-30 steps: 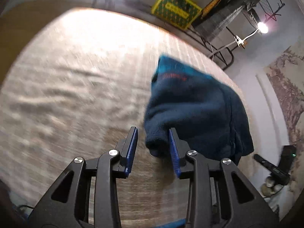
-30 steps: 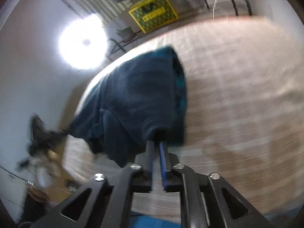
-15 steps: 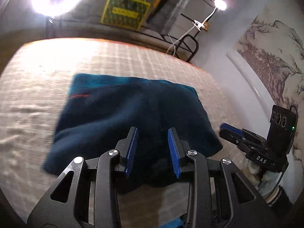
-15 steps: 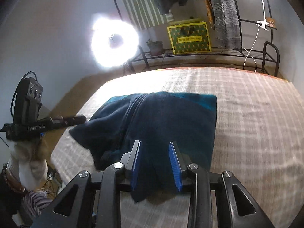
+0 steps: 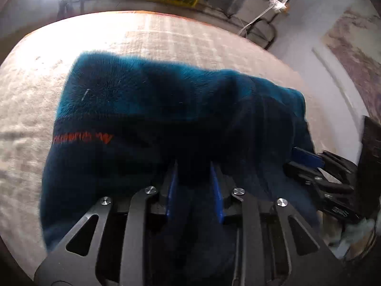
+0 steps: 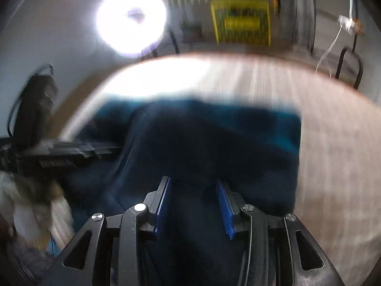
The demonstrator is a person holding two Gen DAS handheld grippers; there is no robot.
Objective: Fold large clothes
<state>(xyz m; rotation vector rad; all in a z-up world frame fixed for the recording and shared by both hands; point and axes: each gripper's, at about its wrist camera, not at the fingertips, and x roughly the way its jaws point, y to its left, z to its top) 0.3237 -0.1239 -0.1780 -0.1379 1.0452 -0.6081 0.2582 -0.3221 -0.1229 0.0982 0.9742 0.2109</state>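
The bed [image 5: 28,109] carries the folded blue fleece jacket [image 5: 147,124] across its middle. Both the left claw [image 5: 194,186] and the right claw [image 6: 194,202] sit wide apart over its near edge, gripping nothing. Blur hides contact, but they should probably close evenly on all layers before folding.

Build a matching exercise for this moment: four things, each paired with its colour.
Things:
1. fleece garment
2. lettering on the fleece
3. crate behind the bed
4. bed cover

Colours:
A. yellow and green
B. beige
C. teal and navy
D. orange-red

Pairs: 1-C, 2-D, 3-A, 4-B
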